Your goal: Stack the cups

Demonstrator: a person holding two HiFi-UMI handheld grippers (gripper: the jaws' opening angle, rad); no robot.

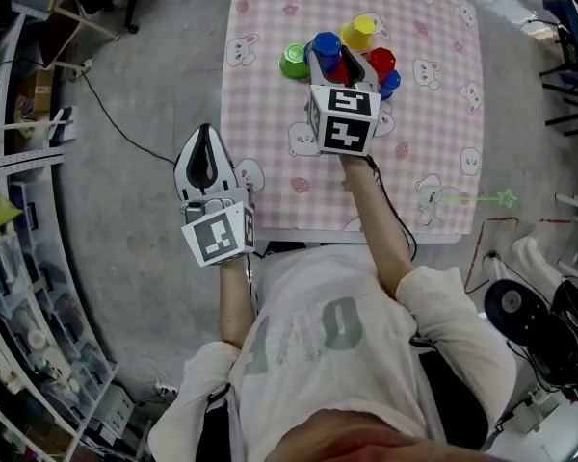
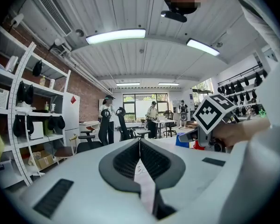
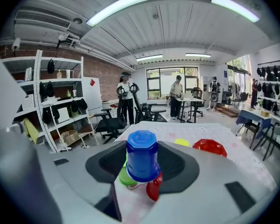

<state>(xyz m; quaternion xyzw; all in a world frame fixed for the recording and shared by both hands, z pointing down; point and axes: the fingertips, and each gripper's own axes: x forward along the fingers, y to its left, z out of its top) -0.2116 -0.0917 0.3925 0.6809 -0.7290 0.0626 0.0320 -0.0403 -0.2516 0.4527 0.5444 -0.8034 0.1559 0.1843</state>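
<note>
Several plastic cups cluster at the far middle of the pink checked table (image 1: 270, 162). My right gripper (image 1: 335, 58) reaches over them, shut on an upside-down blue cup (image 1: 327, 44) (image 3: 141, 155) that fills the space between its jaws (image 3: 142, 148). Just below it lie a green cup (image 1: 294, 62) (image 3: 125, 177) and a red cup (image 1: 339, 71) (image 3: 153, 187). A yellow cup (image 1: 358, 33) (image 3: 181, 143), another red cup (image 1: 379, 62) (image 3: 210, 147) and a second blue cup (image 1: 390, 83) stand to the right. My left gripper (image 1: 204, 165) (image 2: 140, 160) hangs shut and empty off the table's left edge.
Shelving (image 1: 19, 287) lines the left wall and a cable (image 1: 125, 138) runs over the grey floor. Office chairs (image 1: 520, 306) stand at the right. People (image 3: 126, 101) stand far off in the room behind the table.
</note>
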